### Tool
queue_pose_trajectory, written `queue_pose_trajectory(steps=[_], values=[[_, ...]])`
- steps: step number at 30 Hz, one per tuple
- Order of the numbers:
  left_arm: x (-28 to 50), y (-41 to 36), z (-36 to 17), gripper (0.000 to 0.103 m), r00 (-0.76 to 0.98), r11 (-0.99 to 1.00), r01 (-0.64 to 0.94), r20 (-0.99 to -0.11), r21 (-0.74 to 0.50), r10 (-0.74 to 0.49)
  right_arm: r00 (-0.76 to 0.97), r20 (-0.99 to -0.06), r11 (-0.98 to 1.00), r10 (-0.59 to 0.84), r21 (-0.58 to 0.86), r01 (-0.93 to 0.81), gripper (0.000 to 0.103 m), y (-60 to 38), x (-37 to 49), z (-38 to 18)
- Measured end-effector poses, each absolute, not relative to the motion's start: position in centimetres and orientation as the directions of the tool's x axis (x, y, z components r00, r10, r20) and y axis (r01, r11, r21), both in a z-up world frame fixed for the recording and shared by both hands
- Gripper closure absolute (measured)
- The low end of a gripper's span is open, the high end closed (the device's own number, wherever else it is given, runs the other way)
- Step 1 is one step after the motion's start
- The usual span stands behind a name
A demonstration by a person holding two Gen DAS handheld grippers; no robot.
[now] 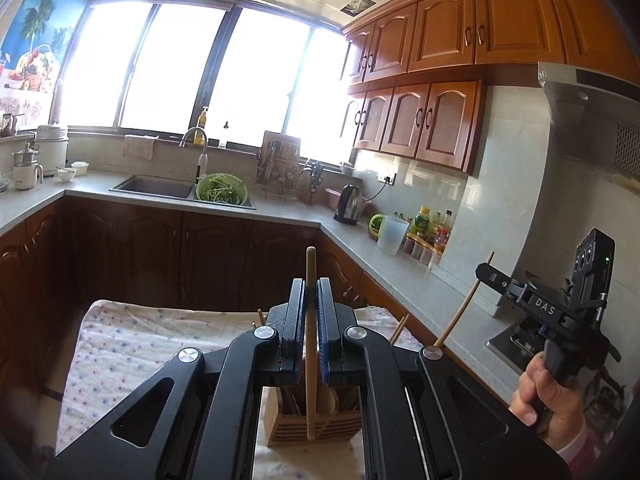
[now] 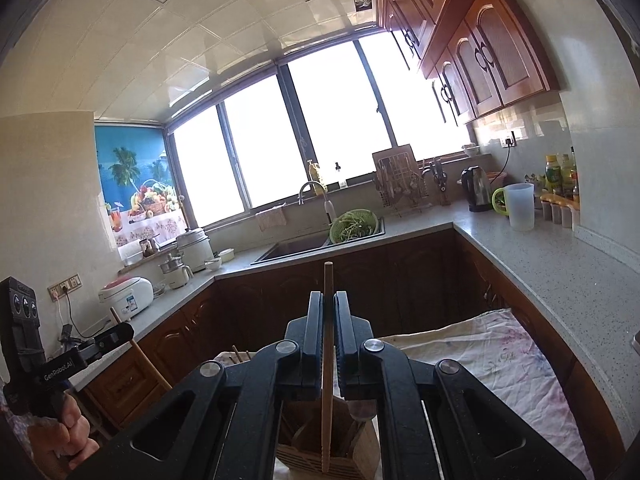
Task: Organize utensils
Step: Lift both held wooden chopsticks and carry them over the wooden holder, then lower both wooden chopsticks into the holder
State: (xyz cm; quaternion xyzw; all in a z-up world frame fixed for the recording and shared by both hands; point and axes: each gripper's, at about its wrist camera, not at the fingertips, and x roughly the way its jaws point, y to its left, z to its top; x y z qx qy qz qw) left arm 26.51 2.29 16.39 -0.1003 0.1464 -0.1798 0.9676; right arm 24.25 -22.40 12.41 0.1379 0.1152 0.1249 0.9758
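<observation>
My left gripper [image 1: 311,292] is shut on a thick wooden utensil handle [image 1: 310,344] that stands upright, its lower end in front of a slatted wooden utensil holder [image 1: 316,420]. My right gripper [image 2: 329,304] is shut on a thin wooden chopstick [image 2: 328,380] that hangs over the same holder [image 2: 320,456]. The right gripper also shows in the left wrist view [image 1: 486,270] with its chopstick [image 1: 460,312]. The left gripper shows in the right wrist view [image 2: 124,330]. More chopsticks [image 1: 398,328] poke up from the holder.
The holder stands on a dotted cloth [image 1: 132,344] over a small table. A grey L-shaped counter [image 1: 400,276] with a sink [image 1: 156,188], green colander [image 1: 222,188], kettle [image 1: 349,204], white jug [image 1: 392,234] and bottles [image 1: 428,224] lies behind and to the right.
</observation>
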Motion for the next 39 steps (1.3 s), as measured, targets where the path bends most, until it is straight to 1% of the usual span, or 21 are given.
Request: queue_pose_trajectory(steps=[8, 16, 29, 34, 39], values=[[30.0, 2.3, 15.2, 0.098, 0.899, 0.915, 0.294, -0.245, -0.278, -0.363, 0.950, -0.179, 0.936, 0.257, 0.292, -0.198, 0.098, -22.2, 26.6, 12.2], [32.3, 1.9, 11.9, 0.098, 0.898, 0.918, 0.252, -0.279, -0.306, -0.339, 0.945, -0.207, 0.935, 0.252, 0.303, -0.183, 0.098, -21.9, 28.0, 9.7], [32.8, 0.9, 7.4, 0.098, 0.880, 0.928, 0.225, -0.347, -0.296, -0.324, 0.918, -0.286, 0.917, 0.274, 0.364, -0.161, 0.098, -22.1, 28.9, 4.1], [32.9, 0.4, 6.3, 0.098, 0.866, 0.931, 0.223, -0.379, -0.290, -0.326, 0.911, -0.301, 0.916, 0.280, 0.367, -0.161, 0.098, -21.9, 28.9, 2.8], [33.0, 0.2, 6.3, 0.098, 0.866, 0.931, 0.217, -0.381, -0.295, -0.323, 0.909, -0.307, 0.914, 0.280, 0.376, -0.154, 0.098, -22.3, 28.9, 2.7]])
